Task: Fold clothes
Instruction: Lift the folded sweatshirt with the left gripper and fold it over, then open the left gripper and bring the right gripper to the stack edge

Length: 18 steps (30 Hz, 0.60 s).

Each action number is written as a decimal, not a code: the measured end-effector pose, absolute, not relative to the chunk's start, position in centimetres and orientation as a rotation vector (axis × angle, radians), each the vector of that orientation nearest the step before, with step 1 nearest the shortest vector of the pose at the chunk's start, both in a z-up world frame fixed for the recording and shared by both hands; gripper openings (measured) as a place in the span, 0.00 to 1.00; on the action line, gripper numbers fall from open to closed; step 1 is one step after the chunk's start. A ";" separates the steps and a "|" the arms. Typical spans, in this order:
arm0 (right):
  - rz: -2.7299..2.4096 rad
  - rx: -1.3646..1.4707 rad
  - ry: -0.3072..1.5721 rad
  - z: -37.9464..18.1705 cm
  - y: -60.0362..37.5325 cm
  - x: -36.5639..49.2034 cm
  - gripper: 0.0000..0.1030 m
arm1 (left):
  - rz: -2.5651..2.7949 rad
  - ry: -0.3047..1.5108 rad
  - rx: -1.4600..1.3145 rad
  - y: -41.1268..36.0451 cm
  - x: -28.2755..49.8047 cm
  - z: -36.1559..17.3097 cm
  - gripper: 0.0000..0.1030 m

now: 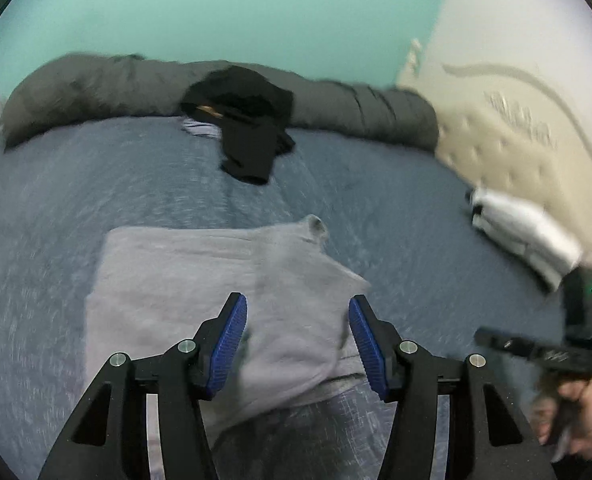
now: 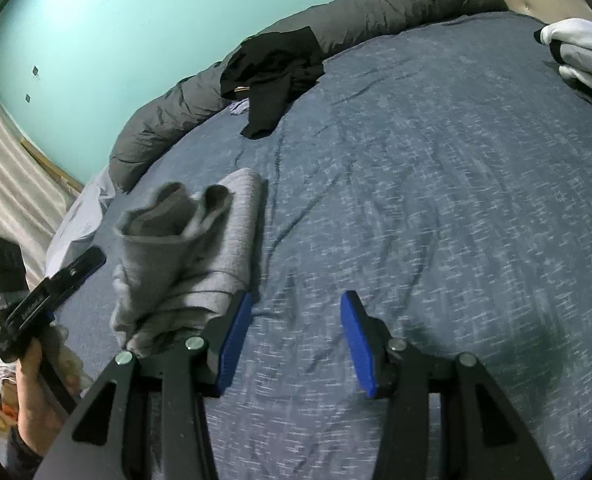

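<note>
2 grippers (image 1: pixel 298 322) (image 2: pixel 296 322) — both agape, empty | grey garment (image 1: pixel 200 280) — long axis crosswise, folded flap raised.

A home bedroom. A bed (image 2: pixel 436 200) with a blue-grey heathered cover fills most of both views; a dark grey duvet (image 2: pixel 396 4) is rolled along its far edge, against a mint-green wall (image 2: pixel 136 20). A beige tufted headboard (image 1: pixel 508 148) stands at right. Clothes lie on the cover: black garments (image 2: pixel 272 76), a grey garment (image 1: pixel 200 280).
</note>
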State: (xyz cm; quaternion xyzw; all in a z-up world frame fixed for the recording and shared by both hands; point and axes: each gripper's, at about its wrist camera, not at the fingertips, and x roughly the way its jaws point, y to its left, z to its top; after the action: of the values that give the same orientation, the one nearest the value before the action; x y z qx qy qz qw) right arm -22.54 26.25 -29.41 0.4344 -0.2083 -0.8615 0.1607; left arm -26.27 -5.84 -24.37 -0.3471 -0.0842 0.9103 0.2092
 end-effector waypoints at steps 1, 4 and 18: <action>-2.446 1.243 -0.606 -29.4 25.9 -22.7 0.46 | 2.549 -0.265 -0.964 -6.9 -25.9 -24.4 0.56; -2.394 1.234 -0.655 -29.4 24.9 -23.3 0.52 | 2.607 -0.312 -0.963 -9.7 -25.3 -25.2 0.58; -2.241 1.190 -0.682 -27.6 15.7 -28.8 0.74 | 2.634 -0.280 -1.137 -12.1 -25.4 -30.9 0.58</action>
State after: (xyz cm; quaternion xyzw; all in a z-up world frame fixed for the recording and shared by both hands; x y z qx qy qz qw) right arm -28.85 15.71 -27.55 0.4381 -0.2511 -0.8249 0.2539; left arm -25.44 -12.12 -30.90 -0.3910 -0.0963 0.9061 0.1294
